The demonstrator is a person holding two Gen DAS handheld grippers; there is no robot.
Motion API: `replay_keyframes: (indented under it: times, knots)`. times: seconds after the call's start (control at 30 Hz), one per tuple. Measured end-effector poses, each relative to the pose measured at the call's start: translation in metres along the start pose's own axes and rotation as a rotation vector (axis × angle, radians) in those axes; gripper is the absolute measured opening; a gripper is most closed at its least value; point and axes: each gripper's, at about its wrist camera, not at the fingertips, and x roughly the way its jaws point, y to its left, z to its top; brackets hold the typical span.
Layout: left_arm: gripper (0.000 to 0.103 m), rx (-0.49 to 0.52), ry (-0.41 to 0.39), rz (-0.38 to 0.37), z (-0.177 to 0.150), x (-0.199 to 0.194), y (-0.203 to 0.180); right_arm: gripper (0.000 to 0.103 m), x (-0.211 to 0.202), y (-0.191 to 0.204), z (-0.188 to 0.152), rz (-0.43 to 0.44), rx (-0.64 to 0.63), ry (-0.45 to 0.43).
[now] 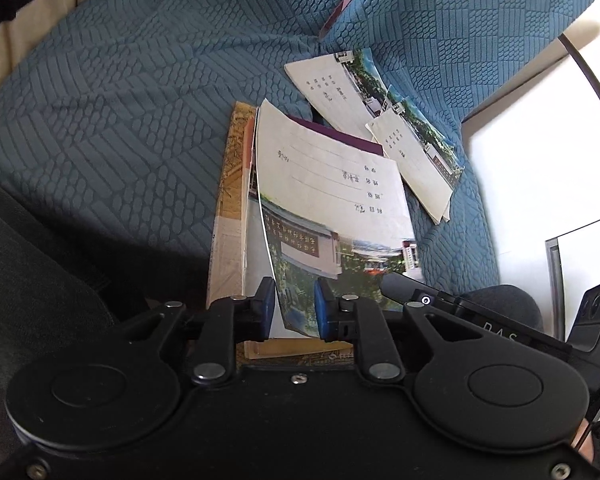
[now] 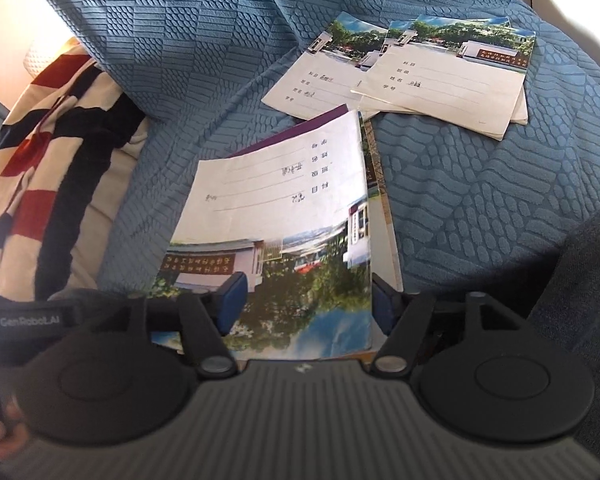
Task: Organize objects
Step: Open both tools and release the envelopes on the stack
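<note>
notebook (image 2: pixel 284 200) | atop book stack (image 1: pixel 230 216) | blue sofa cover (image 1: pixel 100 120)

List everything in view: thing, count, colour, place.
top notebook: one, white cover with a campus photo, on top of the pile nearest the grippers
pile under it: count unclear, a tan book and a purple edge showing
loose notebooks: at least two, same white and photo covers, overlapping beyond the pile
sofa cover: one, blue, textured, under everything
striped cloth: one, cream, red and navy, left in the right wrist view
left gripper: black, blue pads, slightly apart around the top notebook's edge
right gripper: black, blue pads, wide apart
</note>
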Motion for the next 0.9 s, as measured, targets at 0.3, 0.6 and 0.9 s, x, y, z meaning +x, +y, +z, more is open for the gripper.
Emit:
replay_keyframes:
  times: [0.3, 0.6, 0.9]
  knots:
    - [0.025, 0.077, -0.098, 0.035, 0.005, -0.035, -0.025, 0.067, -0.042, 0.003, 0.008, -0.063, -0.056, -0.104]
    - [0.027, 0.176, -0.189, 0.014, 0.008, -0.061, -0.069, 0.067, -0.098, 0.006, 0.017, -0.091, -0.082, -0.261]
    - [0.028, 0.252, -0.221, -0.012, 0.005, -0.065, -0.107, 0.067, -0.134, -0.002, 0.012, -0.122, -0.077, -0.354]
